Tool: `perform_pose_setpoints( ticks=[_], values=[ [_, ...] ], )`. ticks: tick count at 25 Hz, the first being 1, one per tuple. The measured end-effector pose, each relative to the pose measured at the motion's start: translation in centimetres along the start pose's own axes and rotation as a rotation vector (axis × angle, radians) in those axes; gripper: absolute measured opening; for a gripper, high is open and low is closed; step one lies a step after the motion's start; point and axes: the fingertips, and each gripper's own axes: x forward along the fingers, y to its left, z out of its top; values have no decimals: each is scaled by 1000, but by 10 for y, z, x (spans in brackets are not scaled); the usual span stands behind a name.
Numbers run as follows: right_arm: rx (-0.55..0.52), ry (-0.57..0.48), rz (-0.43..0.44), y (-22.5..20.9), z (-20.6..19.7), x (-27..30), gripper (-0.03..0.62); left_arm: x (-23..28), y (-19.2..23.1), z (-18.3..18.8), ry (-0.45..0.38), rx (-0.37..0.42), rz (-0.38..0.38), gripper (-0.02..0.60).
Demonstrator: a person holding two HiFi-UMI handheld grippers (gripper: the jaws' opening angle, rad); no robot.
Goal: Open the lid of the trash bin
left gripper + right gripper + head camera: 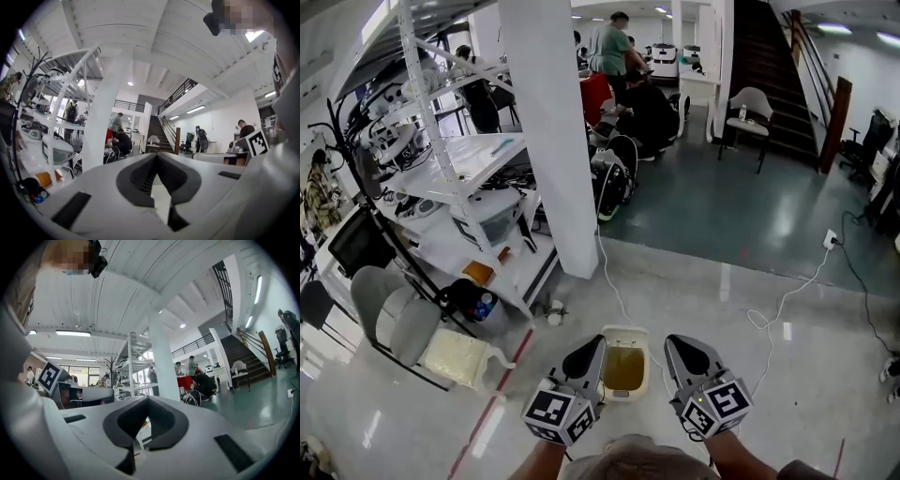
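Head view: the trash bin [624, 364], a small cream-coloured container, stands on the glossy floor [750, 394] at the bottom centre, directly between the two grippers and close to both. Its top shows a yellow-olive panel inside a pale rim; whether the lid is raised cannot be told from above. The left gripper [589, 352] hangs just left of the bin and the right gripper [682, 352] just right of it, both pointing away from the person, each with its marker cube [558, 412] nearest the camera. Contact with the bin cannot be confirmed.

Left gripper view: the left gripper [157, 155] has its dark pads meeting at the tips, with nothing between them. Right gripper view: the right gripper [147, 399] is likewise closed and empty.

Beyond the bin, a white cable [787, 295] loops across the floor to the right. A white column [548, 131] rises behind it, with a white shelving rack [459, 159] to its left and a grey chair [394, 314] at the lower left. Further back, a standing person [609, 47] is near a red table [593, 94], and a staircase [773, 66] climbs at the upper right.
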Motion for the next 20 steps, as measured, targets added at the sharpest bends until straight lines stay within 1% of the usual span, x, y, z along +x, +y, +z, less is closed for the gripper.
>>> perform_pose_setpoints(
  ticks=[4, 10, 16, 20],
  values=[
    [10, 0, 14, 4, -4, 1, 34, -5, 0, -5, -22, -25, 4, -6],
    [3, -8, 24, 6, -7, 0, 32, -4, 1, -9, -18, -36, 5, -6],
    [-10, 7, 36, 7, -11, 1, 32, 2, -4, -11, -12, -12, -1, -6],
    [-20, 18, 43, 5, -14, 0, 32, 3, -9, -18, 22, -6, -11, -6]
  ],
)
